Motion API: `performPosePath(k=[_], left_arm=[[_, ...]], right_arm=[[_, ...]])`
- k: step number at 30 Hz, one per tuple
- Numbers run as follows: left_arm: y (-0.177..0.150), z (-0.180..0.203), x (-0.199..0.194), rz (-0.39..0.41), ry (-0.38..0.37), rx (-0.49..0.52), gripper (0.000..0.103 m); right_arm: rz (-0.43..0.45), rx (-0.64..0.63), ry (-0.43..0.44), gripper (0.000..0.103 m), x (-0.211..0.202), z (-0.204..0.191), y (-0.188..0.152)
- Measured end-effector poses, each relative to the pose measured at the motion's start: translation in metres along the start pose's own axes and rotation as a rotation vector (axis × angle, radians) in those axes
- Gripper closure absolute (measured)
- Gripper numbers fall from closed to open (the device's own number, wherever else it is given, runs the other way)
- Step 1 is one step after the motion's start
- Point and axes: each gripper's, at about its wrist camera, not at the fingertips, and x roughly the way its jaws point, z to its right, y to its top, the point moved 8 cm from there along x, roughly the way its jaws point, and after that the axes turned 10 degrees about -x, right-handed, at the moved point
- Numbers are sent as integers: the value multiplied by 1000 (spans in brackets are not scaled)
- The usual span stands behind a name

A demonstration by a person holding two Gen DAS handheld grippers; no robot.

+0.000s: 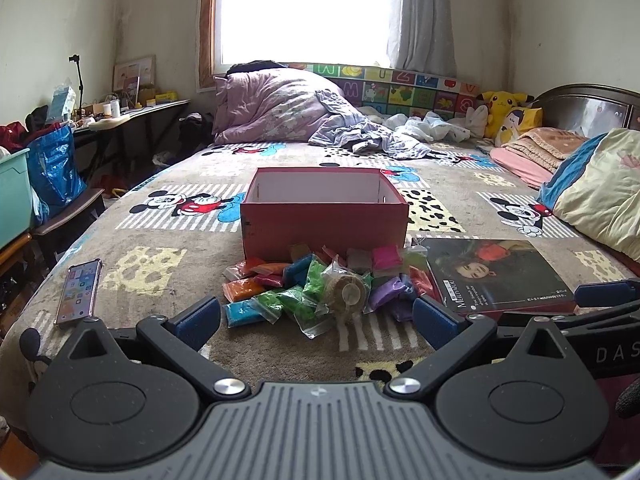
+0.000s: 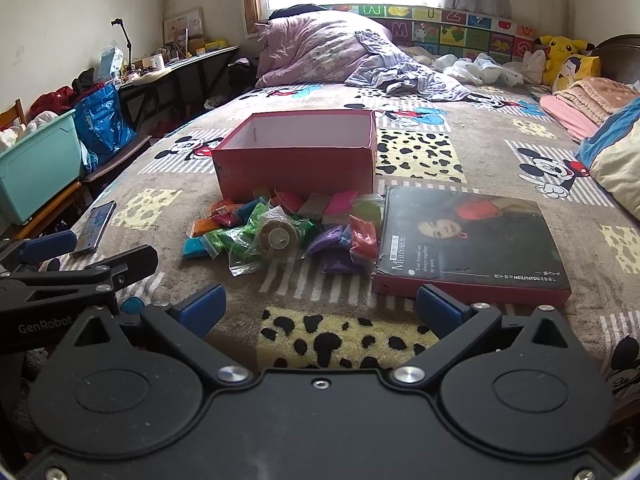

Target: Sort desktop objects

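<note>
Cartoon bedspread is carrying a heap of bright packets against the red box.
Both my grippers, left and right, are hanging wide open and empty, packets lying just ahead.

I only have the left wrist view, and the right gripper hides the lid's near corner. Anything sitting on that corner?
Observer: No. In the right wrist view the lid lies flat, its whole top bare.
Operator: Is the right gripper open?
Observer: Yes, the right gripper is open and empty, short of the lid's near edge.
Operator: What's touching the lid?
Observer: A red-orange packet lies against its left edge.
</note>
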Motion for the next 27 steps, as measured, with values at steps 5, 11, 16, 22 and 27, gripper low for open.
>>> performPosePath(k=[5, 11, 16, 22, 27], left_arm=[[0, -3, 1, -1, -2, 0, 0], [-1, -4, 3, -4, 0, 2, 0], [-2, -4, 3, 0, 2, 2, 0], [-3, -4, 4, -3, 5, 2, 0], [-4, -6, 4, -4, 10, 0, 0]], right_arm=[[0, 0, 1, 0, 0, 0, 0], [-5, -1, 3, 0, 1, 2, 0], [-4, -1, 5, 0, 0, 2, 1], [-5, -2, 5, 0, -1, 2, 1], [-5, -8, 8, 0, 1, 1, 1]])
